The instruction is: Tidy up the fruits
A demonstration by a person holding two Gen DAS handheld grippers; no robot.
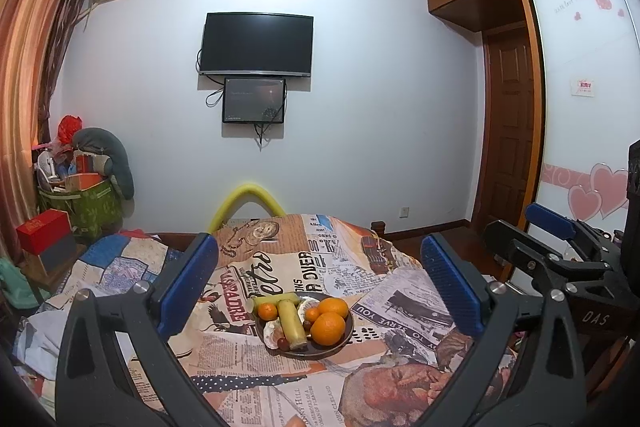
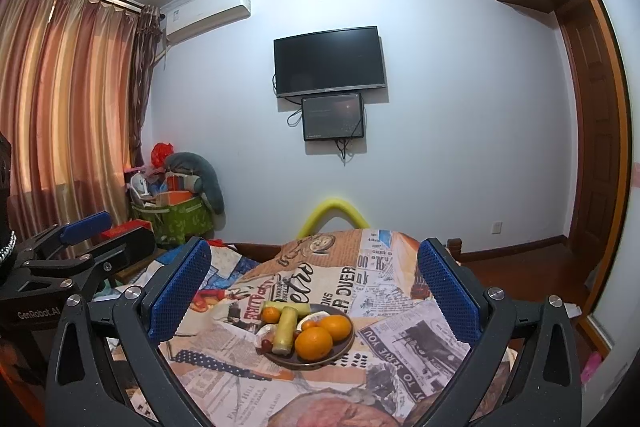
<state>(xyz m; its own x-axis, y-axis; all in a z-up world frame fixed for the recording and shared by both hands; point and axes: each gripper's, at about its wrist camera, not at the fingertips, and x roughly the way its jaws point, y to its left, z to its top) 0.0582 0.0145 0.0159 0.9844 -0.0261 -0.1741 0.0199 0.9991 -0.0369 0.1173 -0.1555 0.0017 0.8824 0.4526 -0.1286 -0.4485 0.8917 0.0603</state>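
Note:
A dark plate of fruit rests on the newspaper-print bedspread. On it lie two large oranges, small tangerines, two pale green banana-like pieces and small dark red fruits. My left gripper is open, held above and short of the plate. My right gripper is open too, likewise short of the plate. Each gripper shows at the edge of the other's view, the right one and the left one.
A yellow foam tube arches beyond the bed's far end. A green box of clutter and a red box stand at the left by the curtains. A TV hangs on the wall; a wardrobe and door stand at right.

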